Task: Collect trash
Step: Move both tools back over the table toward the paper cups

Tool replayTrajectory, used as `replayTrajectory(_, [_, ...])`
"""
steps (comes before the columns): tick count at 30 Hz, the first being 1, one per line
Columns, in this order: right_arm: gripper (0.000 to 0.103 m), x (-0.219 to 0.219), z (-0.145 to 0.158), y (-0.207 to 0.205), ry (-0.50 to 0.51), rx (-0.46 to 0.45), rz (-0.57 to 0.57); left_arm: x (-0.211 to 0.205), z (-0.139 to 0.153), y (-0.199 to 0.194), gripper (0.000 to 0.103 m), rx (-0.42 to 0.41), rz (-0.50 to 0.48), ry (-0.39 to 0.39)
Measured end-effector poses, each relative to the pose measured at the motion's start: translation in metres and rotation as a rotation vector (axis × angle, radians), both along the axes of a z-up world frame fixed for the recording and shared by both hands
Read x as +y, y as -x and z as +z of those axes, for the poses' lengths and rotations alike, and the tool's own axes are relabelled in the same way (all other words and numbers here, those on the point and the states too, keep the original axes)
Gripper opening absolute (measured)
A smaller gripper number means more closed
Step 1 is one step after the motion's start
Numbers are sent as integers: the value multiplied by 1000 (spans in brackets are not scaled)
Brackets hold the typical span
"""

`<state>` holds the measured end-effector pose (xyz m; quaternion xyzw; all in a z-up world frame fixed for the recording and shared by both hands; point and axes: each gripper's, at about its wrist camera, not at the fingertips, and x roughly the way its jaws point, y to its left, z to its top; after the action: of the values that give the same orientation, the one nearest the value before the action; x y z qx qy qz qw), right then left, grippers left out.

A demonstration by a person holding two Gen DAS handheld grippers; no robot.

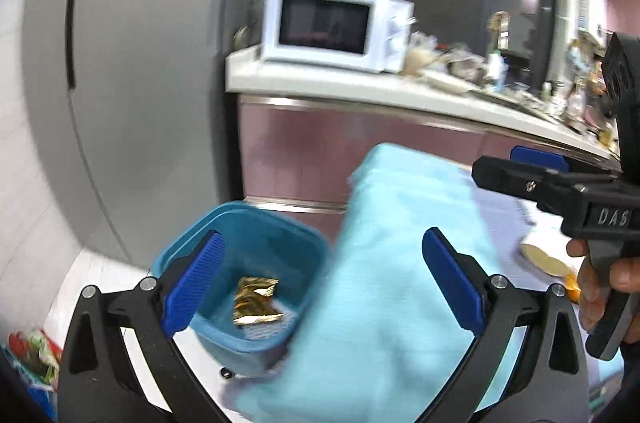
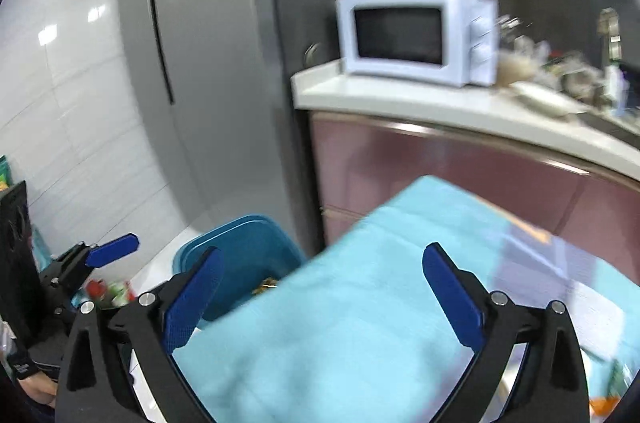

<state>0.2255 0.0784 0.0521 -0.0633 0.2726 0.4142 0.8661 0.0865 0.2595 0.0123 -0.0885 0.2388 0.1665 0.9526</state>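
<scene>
Right, both tongs spread wide, nothing pinched. Left gripper (image 1: 322, 281) hovers over blue bin (image 1: 248, 223) beside table edge, probably placed low for easy drops. Gold wrapper (image 1: 256, 301) lies crumpled at bin bottom on white paper scrap; nothing else visible inside. Right gripper (image 2: 320, 289) above light blue tablecloth (image 2: 360, 323), likely scouting more trash. Colourful packets (image 2: 110, 293) on floor near bin.

The bin (image 1: 240, 263) is blue, and the wrapper (image 1: 256, 301) inside it is shiny gold. The cloth (image 1: 400, 283) is plain pale turquoise. The microwave (image 1: 332, 27) is white.
</scene>
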Motion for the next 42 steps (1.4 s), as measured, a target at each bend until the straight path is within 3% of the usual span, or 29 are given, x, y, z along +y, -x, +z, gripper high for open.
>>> replayTrajectory(5, [96,-72,2,36,-47,-87,-111,-83,20,22,97,-109,-81,-143])
replayTrajectory(11, [96,-159,-10,75,-76,-164,-288,-160,19,44,97,-173,-189,-134])
replayTrajectory(20, [96,-290,-56,105,-105,-57,-646,-237,-8,50,97,-130,-319,-118])
replayTrajectory(25, [96,-312,-78,119,-107,-11,-737,-250,-14,42,97,-114,-358,-114])
replayTrajectory(29, [96,-315,-90,128,-107,2,-743,-247,-17,30,97,-109,-381,-112])
replayTrajectory(42, [96,-299,-87,125,-100,-12,-714,-255,-23,9,97,-74,-423,-122])
